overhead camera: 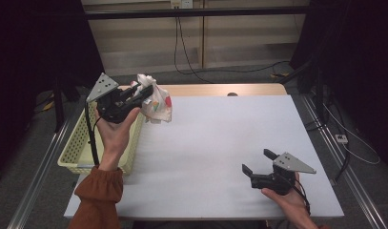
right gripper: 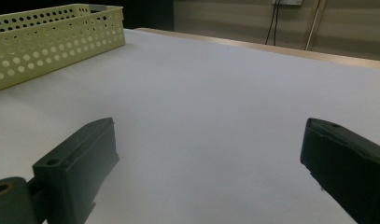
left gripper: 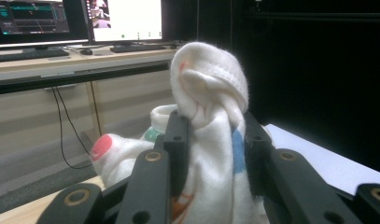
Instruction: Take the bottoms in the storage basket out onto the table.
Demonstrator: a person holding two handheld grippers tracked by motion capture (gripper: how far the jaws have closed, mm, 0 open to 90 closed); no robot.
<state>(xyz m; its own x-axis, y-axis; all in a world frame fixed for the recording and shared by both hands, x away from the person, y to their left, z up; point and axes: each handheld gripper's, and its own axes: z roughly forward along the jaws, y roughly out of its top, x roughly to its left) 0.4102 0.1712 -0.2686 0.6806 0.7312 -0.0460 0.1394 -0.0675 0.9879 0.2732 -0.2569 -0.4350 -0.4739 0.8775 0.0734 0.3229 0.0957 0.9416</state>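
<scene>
A bundle of white socks [overhead camera: 156, 99] with red, green and blue marks hangs in the air at the table's far left, above the basket's far corner. My left gripper [overhead camera: 143, 93] is shut on it, raised in a hand with an orange sleeve. In the left gripper view the white socks [left gripper: 211, 112] bulge up between the two black jaws, a red toe to the left. My right gripper [overhead camera: 258, 161] rests low over the white table [overhead camera: 220, 143] at the near right, its jaws wide apart. In the right gripper view the right gripper [right gripper: 206, 154] has bare table between its fingers.
A pale yellow perforated basket [overhead camera: 79, 143] stands at the table's left edge; the same basket [right gripper: 47, 42] shows far left in the right gripper view. Monitors and a keyboard sit on a desk [left gripper: 61, 51] behind. Cables hang at the back wall.
</scene>
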